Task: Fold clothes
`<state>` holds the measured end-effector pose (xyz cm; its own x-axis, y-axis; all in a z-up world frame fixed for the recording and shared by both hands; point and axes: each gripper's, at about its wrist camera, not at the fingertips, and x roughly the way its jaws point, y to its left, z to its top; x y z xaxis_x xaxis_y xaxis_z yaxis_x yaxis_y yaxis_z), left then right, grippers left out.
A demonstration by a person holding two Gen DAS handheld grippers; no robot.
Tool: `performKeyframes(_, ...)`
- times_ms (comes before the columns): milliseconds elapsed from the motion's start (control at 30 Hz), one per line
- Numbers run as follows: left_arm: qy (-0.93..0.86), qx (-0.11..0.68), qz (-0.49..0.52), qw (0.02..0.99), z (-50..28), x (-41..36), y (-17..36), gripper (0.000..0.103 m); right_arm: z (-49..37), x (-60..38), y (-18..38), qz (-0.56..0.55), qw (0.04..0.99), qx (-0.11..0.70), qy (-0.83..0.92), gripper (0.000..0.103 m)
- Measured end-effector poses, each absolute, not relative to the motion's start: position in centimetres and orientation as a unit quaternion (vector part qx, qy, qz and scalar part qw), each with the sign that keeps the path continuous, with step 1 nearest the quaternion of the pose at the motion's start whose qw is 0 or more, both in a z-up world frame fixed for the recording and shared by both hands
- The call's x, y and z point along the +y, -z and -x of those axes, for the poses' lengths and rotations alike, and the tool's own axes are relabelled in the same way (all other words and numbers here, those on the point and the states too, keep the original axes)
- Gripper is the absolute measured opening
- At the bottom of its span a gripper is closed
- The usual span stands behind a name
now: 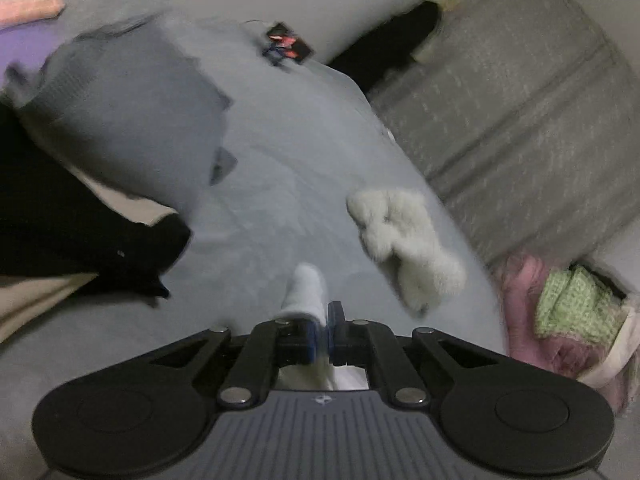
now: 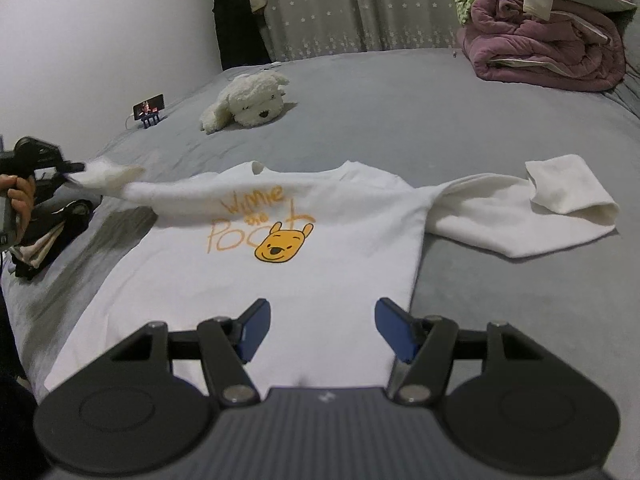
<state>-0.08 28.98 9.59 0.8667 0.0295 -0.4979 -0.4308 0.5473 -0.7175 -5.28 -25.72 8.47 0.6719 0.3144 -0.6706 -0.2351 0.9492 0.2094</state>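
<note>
A white long-sleeved sweatshirt (image 2: 248, 280) with a yellow bear print lies face up on the grey bed (image 2: 480, 128). Its one sleeve (image 2: 160, 190) is stretched out to the left and lifted off the bed. My left gripper (image 2: 70, 168) is shut on that sleeve's cuff. In the left wrist view the cuff (image 1: 306, 292) sticks up between the blue pads of the left gripper (image 1: 323, 330). The other sleeve (image 2: 532, 208) lies folded on the bed at the right. My right gripper (image 2: 320, 330) hangs open above the sweatshirt's lower hem, holding nothing.
A white plush dog (image 2: 248, 100) lies beyond the sweatshirt. A phone on a stand (image 2: 149, 112) sits near the bed's left edge. Rolled pink and green bedding (image 2: 540, 36) is piled at the back right. Dark clothes (image 2: 48, 236) lie at the left. A curtain (image 2: 340, 8) hangs behind.
</note>
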Motion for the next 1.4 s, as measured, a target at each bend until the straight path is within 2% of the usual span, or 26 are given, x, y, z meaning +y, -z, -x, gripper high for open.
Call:
performKeyframes(133, -0.119, 0.206, 0.457, 0.857, 0.6, 29.2, -10.2, 0.006, 5.0, -25.8, -8.4, -0.05, 0.913, 0.375, -0.152, 0.06)
performKeyframes(167, -0.113, 0.201, 0.457, 0.859, 0.7, 29.1, -10.4, 0.01, 4.9, -25.8, -8.3, -0.049, 0.913, 0.376, -0.152, 0.06)
performKeyframes(233, -0.097, 0.2, 0.484, 0.847, 0.6, 29.3, -9.9, 0.03, 4.8, -25.7, -8.2, -0.047, 0.912, 0.378, -0.152, 0.061)
performKeyframes(267, -0.091, 0.199, 0.498, 0.839, 0.6, 29.5, -9.5, 0.046, 4.8, -25.6, -8.1, -0.045, 0.911, 0.38, -0.152, 0.061)
performKeyframes(300, -0.088, 0.201, 0.52, 0.825, 0.6, 29.9, -8.9, 0.052, 4.8, -25.5, -8.1, -0.043, 0.911, 0.381, -0.152, 0.061)
performKeyframes(433, -0.086, 0.178, 0.631, 0.75, 1.4, 32.2, -6.4, 0.052, 4.8, -25.8, -8.0, -0.042, 0.911, 0.381, -0.149, 0.061)
performKeyframes(567, -0.067, 0.117, 0.681, 0.72, 2.4, 32.7, -5.8, 0.052, 4.6, -26.2, -8.2, -0.046, 0.913, 0.379, -0.144, 0.062)
performKeyframes(700, -0.022, 0.073, 0.72, 0.69, 2.4, 32.6, -4.9, 0.061, 4.5, -26.1, -8.1, -0.042, 0.913, 0.379, -0.147, 0.063)
performKeyframes(833, -0.046, 0.055, 0.758, 0.648, 2.8, 33.2, -3.5, 0.066, 4.4, -26.0, -7.9, -0.032, 0.913, 0.38, -0.144, 0.063)
performKeyframes(1100, -0.119, 0.103, 0.625, 0.764, 1.7, 32.0, -7.9, 0.066, 4.2, -26.1, -7.9, -0.031, 0.915, 0.378, -0.14, 0.065)
performKeyframes(1167, -0.124, 0.073, 0.613, 0.777, 2.3, 32.2, -8.6, 0.066, 4.2, -26.2, -7.9, -0.029, 0.915, 0.376, -0.141, 0.066)
performKeyframes(1400, -0.119, 0.02, 0.697, 0.707, 3.6, 34.3, -5.6, 0.066, 4.2, -26.8, -8.0, -0.033, 0.916, 0.374, -0.139, 0.067)
